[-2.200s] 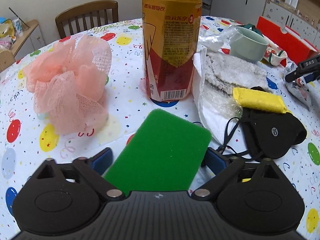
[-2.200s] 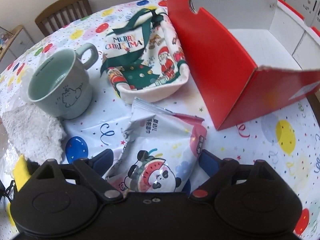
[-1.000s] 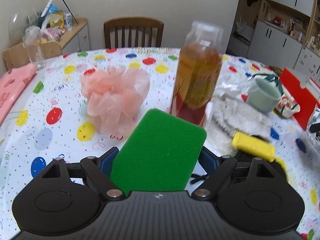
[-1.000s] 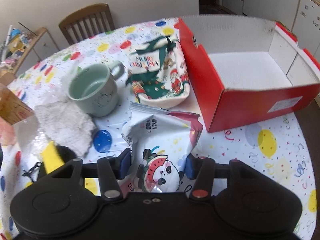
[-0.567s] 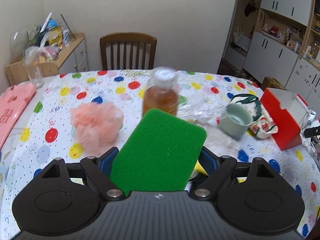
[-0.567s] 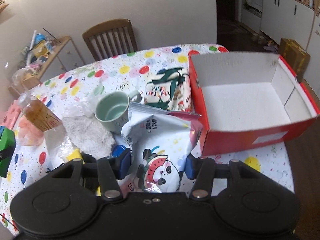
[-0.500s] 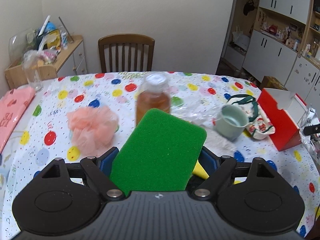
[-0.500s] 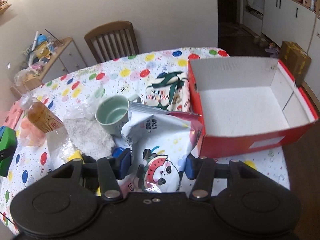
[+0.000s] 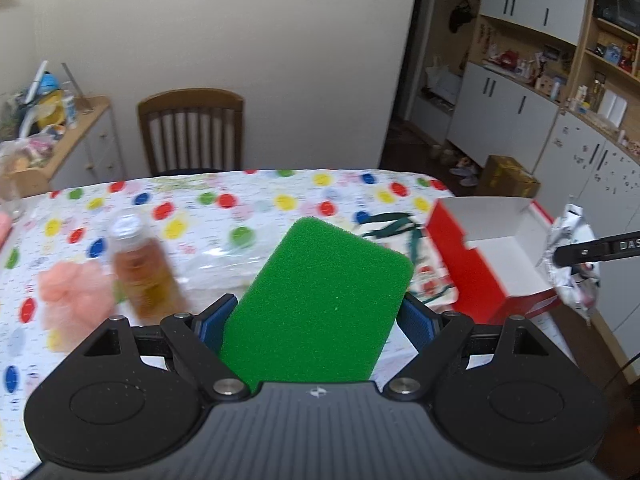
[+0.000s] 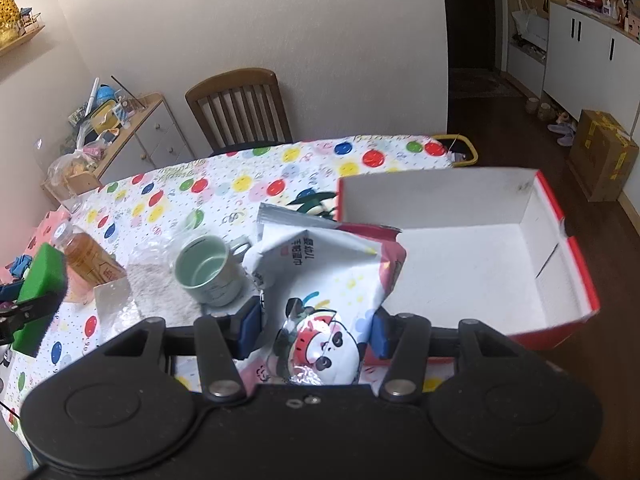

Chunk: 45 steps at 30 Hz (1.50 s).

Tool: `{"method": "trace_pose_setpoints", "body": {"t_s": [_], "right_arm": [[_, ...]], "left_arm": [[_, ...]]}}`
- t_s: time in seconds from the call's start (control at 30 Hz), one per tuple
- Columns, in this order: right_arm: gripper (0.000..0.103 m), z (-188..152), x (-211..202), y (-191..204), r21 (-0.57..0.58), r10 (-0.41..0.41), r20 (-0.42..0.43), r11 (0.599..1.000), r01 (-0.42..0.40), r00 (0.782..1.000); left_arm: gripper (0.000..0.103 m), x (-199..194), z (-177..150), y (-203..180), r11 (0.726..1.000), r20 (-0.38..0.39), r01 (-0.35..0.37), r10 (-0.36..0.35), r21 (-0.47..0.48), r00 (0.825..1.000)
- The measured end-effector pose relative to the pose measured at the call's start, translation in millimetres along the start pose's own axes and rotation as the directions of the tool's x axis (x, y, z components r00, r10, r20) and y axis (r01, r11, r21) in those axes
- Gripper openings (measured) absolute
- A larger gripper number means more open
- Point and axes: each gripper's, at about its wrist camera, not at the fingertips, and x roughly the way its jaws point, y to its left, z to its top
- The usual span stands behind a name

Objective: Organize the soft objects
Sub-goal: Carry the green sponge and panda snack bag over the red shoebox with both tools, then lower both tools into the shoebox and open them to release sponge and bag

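My left gripper (image 9: 318,322) is shut on a green sponge (image 9: 320,304) and holds it high above the table; the sponge also shows in the right wrist view (image 10: 40,276). My right gripper (image 10: 316,330) is shut on a snack bag with a panda print (image 10: 328,280), held in the air just left of the open red box (image 10: 472,248). The bag (image 9: 572,256) and the red box (image 9: 492,252) also show at the right of the left wrist view. A pink mesh puff (image 9: 72,292) lies on the table at the left.
On the balloon-print tablecloth (image 10: 240,184) stand a tea bottle (image 9: 140,268), a green mug (image 10: 208,272), a grey cloth (image 10: 156,288) and a Christmas bag (image 9: 412,248). A wooden chair (image 9: 192,132) stands behind the table. Cabinets line the right wall.
Both grippers have risen well above the table with their loads. The left view has swung right toward the red box. The right gripper closed on the snack bag early on.
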Motion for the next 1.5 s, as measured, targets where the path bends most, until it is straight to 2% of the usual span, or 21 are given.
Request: {"method": "trace_pose_setpoints", "body": {"t_s": [0.47,0.73,1.03,1.33,1.5], "right_arm": [[0.052,19.3,0.9,-89.2,-0.025,-0.016,0.006,1.000,0.016,1.000],[0.052,28.8,13.8,-131.3,-0.043,-0.060,0.012,0.997,0.060,0.998],[0.052,47.9,43.1,-166.6,-0.077,-0.108,0.019,0.991,0.109,0.994],[0.052,46.0,80.2,-181.2,-0.148,-0.107,-0.061,0.984,0.097,0.992],[0.052,40.2,102.2,-181.3,-0.183,-0.104,-0.114,0.980,0.081,0.988]], "left_arm": [[0.086,76.1,33.7,-145.9,0.997,-0.030,0.065,-0.064,0.035,0.997],[0.086,119.2,49.7,-205.9,0.994,-0.035,0.090,-0.088,0.059,0.995],[0.086,173.6,77.1,-244.6,0.993,-0.061,0.114,-0.111,0.034,0.992],[0.086,238.6,85.2,-260.6,0.994,-0.156,0.109,-0.111,-0.021,0.981],[0.086,271.2,82.1,-272.1,0.994,-0.213,0.107,-0.102,0.014,0.972]]}}
